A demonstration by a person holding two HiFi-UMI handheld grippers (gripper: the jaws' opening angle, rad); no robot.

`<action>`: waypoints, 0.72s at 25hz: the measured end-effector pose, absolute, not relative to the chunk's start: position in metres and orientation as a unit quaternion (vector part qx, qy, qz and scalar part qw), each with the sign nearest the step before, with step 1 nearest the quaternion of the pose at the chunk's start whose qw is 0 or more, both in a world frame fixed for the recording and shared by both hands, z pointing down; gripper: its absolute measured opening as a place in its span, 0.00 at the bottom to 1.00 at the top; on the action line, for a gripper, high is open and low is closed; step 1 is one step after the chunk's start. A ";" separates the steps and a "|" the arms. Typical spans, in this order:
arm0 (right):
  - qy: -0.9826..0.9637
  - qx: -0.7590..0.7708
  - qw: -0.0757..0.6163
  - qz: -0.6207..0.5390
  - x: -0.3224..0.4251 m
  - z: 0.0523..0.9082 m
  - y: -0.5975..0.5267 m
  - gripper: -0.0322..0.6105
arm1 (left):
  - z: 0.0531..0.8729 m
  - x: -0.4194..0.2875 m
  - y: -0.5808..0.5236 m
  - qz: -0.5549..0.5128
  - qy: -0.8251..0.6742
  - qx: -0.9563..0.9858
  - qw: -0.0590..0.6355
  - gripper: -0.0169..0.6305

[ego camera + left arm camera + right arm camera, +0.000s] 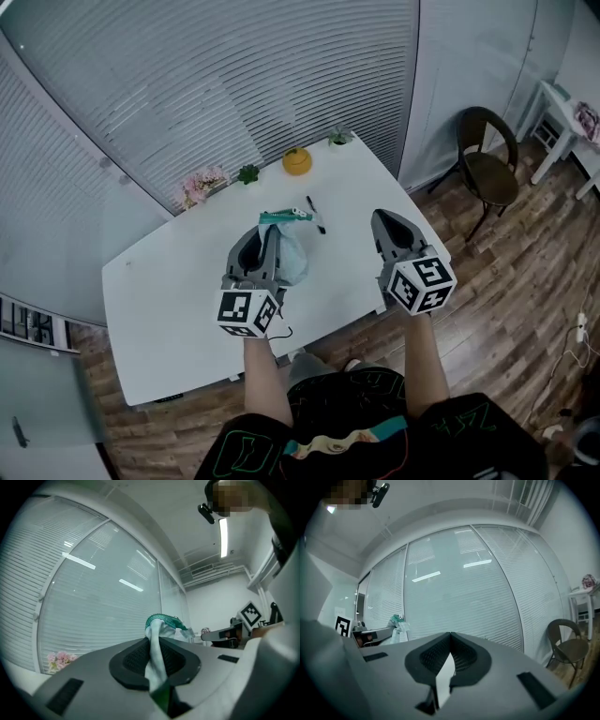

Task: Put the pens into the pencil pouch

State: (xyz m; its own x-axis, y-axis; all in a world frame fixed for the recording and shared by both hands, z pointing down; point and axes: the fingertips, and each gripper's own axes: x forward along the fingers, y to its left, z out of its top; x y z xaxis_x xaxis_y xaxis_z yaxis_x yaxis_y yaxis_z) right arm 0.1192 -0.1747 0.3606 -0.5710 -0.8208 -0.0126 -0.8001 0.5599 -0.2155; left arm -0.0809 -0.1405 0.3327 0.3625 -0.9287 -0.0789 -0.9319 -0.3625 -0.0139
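My left gripper (267,231) is shut on the pencil pouch (289,251), a pale fabric bag with a green zipper (284,217), and holds it above the white table (159,300). In the left gripper view the pouch fabric (154,654) is pinched between the pads, and the zipper edge (164,620) stands above the tips. A black pen (316,216) lies on the table just beyond the pouch. My right gripper (385,217) hovers to the right of the pouch. Its jaws (450,635) are shut with nothing between them.
At the table's far edge stand an orange round ornament (297,161), pink flowers (202,183) and two small green plants (247,173) (339,137). Window blinds run behind the table. A dark chair (487,171) and a white side table (561,111) stand at the right on the wooden floor.
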 end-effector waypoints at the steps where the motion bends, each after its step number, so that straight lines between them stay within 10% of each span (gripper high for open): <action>1: 0.883 -0.456 0.062 -0.090 0.120 0.356 -0.173 0.03 | 0.330 -0.073 -0.139 0.025 0.547 -0.836 0.037 0.09; 18: 0.919 -0.375 0.113 -0.036 0.113 0.317 -0.143 0.03 | 0.312 0.002 -0.114 0.068 0.344 -0.936 0.036 0.12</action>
State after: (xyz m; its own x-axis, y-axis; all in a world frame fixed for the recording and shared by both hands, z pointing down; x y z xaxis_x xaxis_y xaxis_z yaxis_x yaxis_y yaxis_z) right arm 0.1133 -0.1433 0.3167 -0.6931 -0.6978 -0.1810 -0.6816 0.7161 -0.1505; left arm 0.0016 -0.1139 0.3124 0.7535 -0.6394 -0.1530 -0.6493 -0.7602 -0.0209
